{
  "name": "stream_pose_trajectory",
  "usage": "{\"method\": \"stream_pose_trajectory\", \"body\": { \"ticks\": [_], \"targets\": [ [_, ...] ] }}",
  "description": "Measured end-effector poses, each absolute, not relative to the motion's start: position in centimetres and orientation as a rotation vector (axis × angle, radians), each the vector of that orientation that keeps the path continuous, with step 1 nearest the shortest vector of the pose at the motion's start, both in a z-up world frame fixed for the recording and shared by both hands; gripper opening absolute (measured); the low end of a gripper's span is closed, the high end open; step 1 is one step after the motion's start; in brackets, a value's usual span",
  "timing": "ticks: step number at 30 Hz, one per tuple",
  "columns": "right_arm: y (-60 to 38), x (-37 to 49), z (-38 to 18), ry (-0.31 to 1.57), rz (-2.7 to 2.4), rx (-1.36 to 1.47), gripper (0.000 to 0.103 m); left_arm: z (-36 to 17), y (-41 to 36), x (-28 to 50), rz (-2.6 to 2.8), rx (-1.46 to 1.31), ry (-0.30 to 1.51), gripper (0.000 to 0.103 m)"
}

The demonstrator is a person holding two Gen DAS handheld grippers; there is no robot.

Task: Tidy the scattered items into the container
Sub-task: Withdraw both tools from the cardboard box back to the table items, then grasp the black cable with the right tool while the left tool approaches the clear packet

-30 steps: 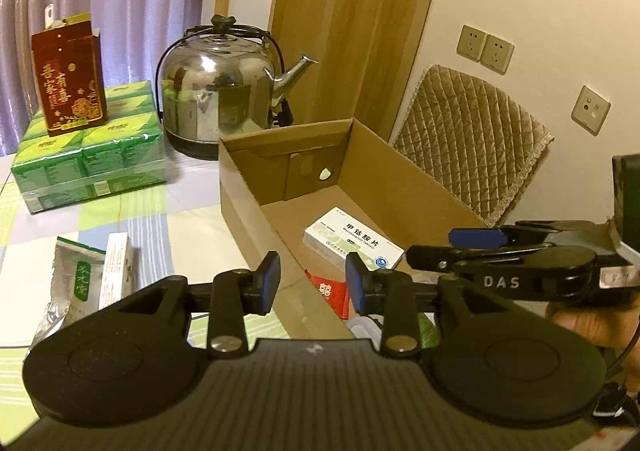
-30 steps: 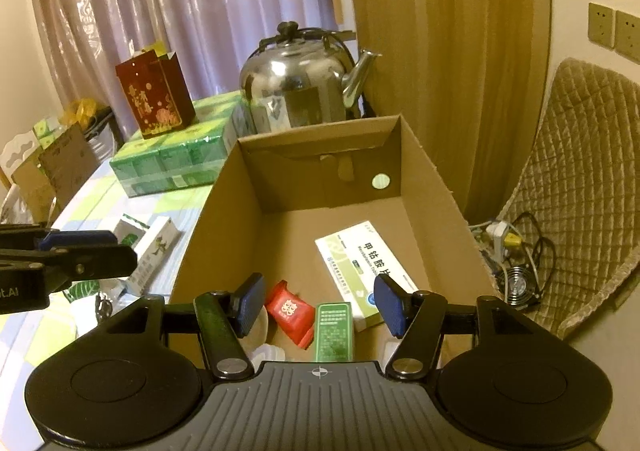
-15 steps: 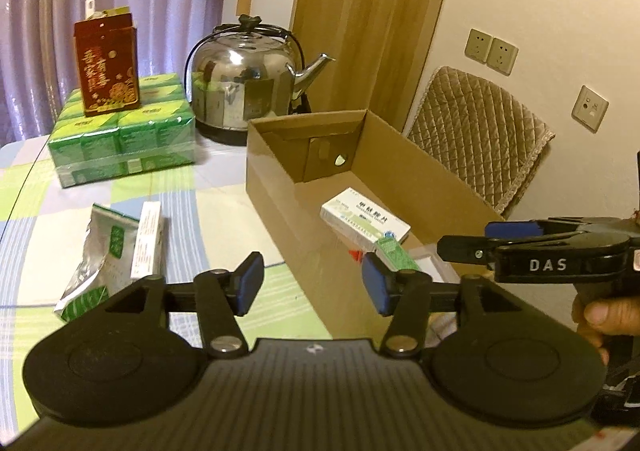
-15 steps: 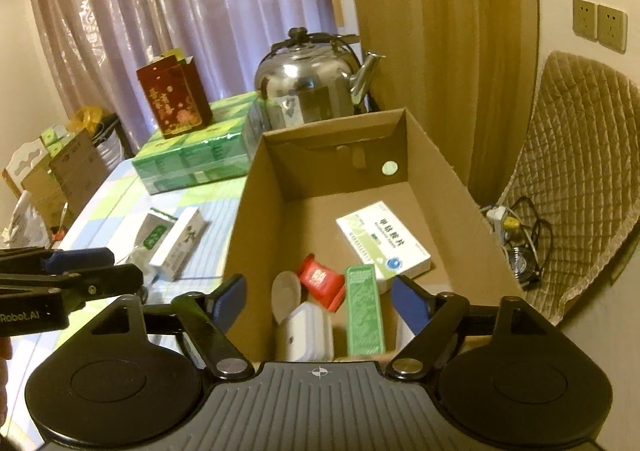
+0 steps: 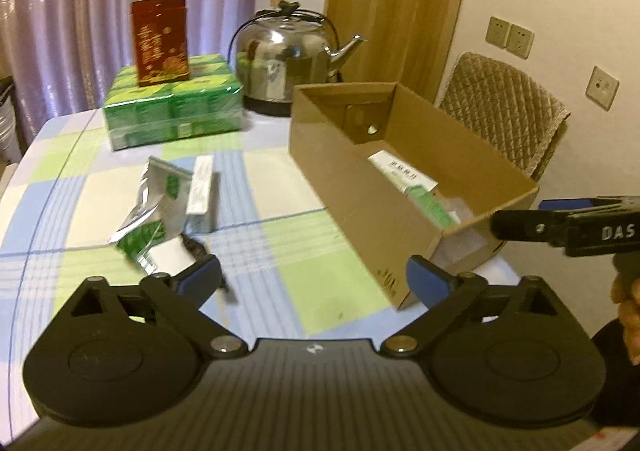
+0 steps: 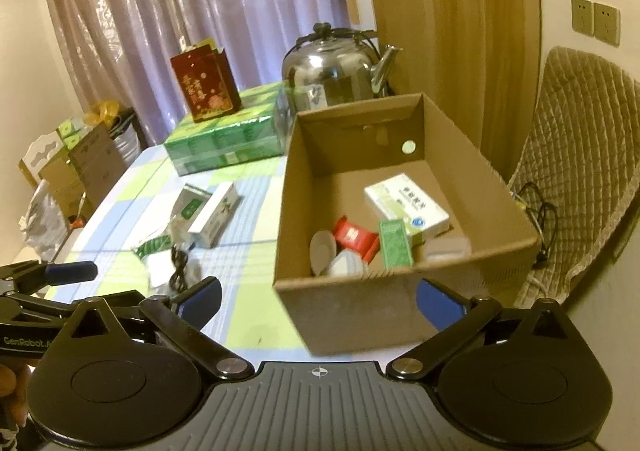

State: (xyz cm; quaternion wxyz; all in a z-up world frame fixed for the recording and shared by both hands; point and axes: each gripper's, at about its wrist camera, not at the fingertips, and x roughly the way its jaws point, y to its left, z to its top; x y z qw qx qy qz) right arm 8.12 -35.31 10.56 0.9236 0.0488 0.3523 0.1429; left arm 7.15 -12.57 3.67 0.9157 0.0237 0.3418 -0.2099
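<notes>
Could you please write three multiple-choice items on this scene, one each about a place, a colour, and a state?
1. Where is the red bag?
A. in the box
B. on the green packs
C. on the chair

2. What colour is the small packet in the box?
A. red
B. blue
C. yellow

3. How is the left gripper?
A. shut on a pouch
B. shut, empty
C. open, empty

Key: 1 B, it stands on the stacked packs. 2 A, red beside the narrow green carton. 3 C, its fingers stand wide apart with nothing between them.

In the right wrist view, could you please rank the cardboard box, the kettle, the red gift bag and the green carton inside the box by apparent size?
1. cardboard box
2. kettle
3. red gift bag
4. green carton

The box sits nearest the camera, which exaggerates its lead.
</notes>
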Motion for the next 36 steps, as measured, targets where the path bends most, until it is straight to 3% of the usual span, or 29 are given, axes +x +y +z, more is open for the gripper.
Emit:
{"method": "stream_pose_trajectory", "body": {
  "ticks": [14,36],
  "targets": [
    [-31.5,4.5,7.4,0.839,0.372,0.104,0.101,2.0,-6.6,3.8,-0.308,0.065,0.76,0.102],
    [-26.6,4.7,6.3,0.873,0.448,0.036,0.101,0.9,-1.8,4.4,-0.228,0.074,0.787,0.102]
  ]
}}
